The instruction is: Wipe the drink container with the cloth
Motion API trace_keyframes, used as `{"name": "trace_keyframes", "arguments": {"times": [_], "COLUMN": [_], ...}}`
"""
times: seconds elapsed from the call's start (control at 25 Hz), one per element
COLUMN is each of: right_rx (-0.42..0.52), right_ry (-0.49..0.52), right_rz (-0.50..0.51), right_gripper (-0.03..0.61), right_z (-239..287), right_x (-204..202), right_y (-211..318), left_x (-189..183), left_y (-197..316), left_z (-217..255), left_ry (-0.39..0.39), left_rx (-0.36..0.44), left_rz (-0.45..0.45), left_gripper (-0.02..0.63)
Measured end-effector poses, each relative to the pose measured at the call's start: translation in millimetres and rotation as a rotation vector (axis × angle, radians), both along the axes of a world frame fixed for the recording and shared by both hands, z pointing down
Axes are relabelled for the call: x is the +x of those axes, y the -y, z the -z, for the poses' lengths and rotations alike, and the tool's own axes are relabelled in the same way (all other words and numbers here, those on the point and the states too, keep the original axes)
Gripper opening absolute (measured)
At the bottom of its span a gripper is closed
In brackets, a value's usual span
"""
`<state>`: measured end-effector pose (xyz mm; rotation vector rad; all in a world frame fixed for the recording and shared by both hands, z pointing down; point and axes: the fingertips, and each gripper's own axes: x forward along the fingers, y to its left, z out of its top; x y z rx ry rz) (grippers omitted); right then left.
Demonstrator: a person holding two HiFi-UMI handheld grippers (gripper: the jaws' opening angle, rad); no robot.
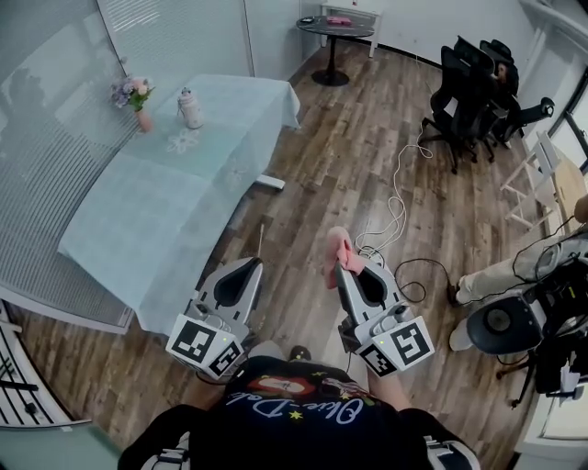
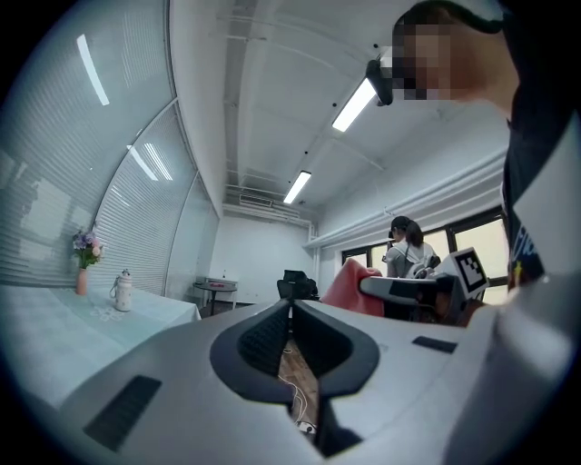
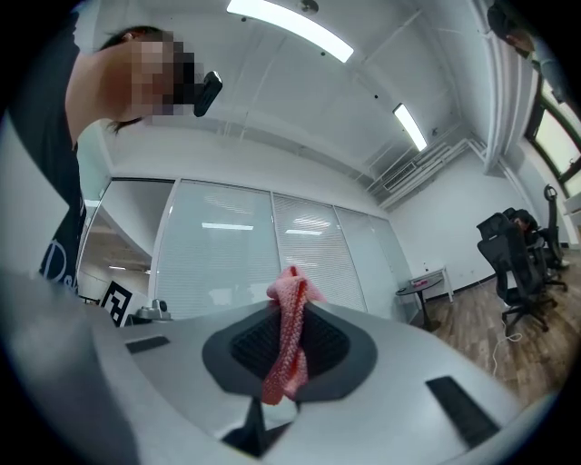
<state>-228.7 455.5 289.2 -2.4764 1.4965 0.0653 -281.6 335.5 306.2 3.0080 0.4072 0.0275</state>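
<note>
The drink container, a pale bottle with a lid, stands upright at the far end of the table covered in light teal cloth; it is small and distant in the left gripper view. My right gripper is shut on a pink cloth, which sticks up between its jaws. My left gripper is shut with nothing in it. Both grippers hang over the wooden floor, well short of the table and bottle.
A vase of flowers and a lace doily sit by the bottle. Black office chairs, a round side table, floor cables and a seated person's legs lie to the right.
</note>
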Motion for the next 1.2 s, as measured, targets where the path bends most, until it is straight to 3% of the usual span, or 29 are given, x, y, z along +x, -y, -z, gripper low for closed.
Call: {"name": "trace_keyframes", "arguments": {"times": [0.32,0.64,0.96,1.2], "right_rx": [-0.032,-0.087,-0.106,-0.110], "right_ry": [-0.011,0.022,0.013,-0.001], "right_rz": [0.048,-0.035,-0.034,-0.019], "right_gripper": [0.028,0.028,0.028,0.028], "right_z": [-9,-18,-19,-12], "right_x": [9,59,121,168], "right_y": [16,28,109,176], "left_x": [5,60,118,150], "left_y": [22,58,138,214], "left_z": [-6,-16,-23,-22], "left_ry": [-0.005,0.010,0.002,0.003], "left_rx": [-0.011,0.005,0.008,0.047], "left_rz": [0.059,0.037,0.038,0.105], "left_gripper": [0.012,0.012,0.012,0.012]}}
